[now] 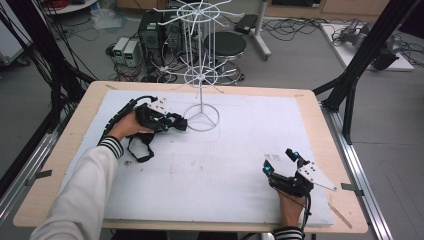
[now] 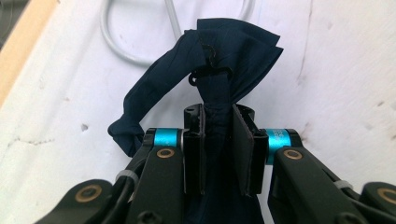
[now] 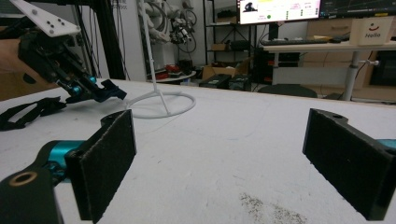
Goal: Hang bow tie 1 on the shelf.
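High view: my left claw (image 1: 181,123) sits at the counter's far-left area, just beside the ring base of the white wire rack (image 1: 201,118). It's clamped on a dark navy strap (image 1: 141,147), w/ the rest of the strap lying in a loop on the white mat (image 1: 225,165) under my left wrist. My right claw (image 1: 281,161) rests near the mat's front-right corner, jaws spread, nothing btwn them. The wooden counter (image 1: 330,150) edge frames the mat on all sides.

Left gripper view: both pads squeeze a bunched fold of the navy strap (image 2: 219,74); fabric fans out above the jaws & a band curls off to the left. A small black hook shows on the cloth. The rack's ring base (image 2: 116,42) lies just beyond, on the mat.

Right gripper view: my right claw (image 3: 224,154) has its jaws wide apart, bare mat btwn the pads. Farther off at left, the left claw (image 3: 100,93) pinches the strap end close to the rack base (image 3: 161,103); the remaining strap trails on the mat at far left.
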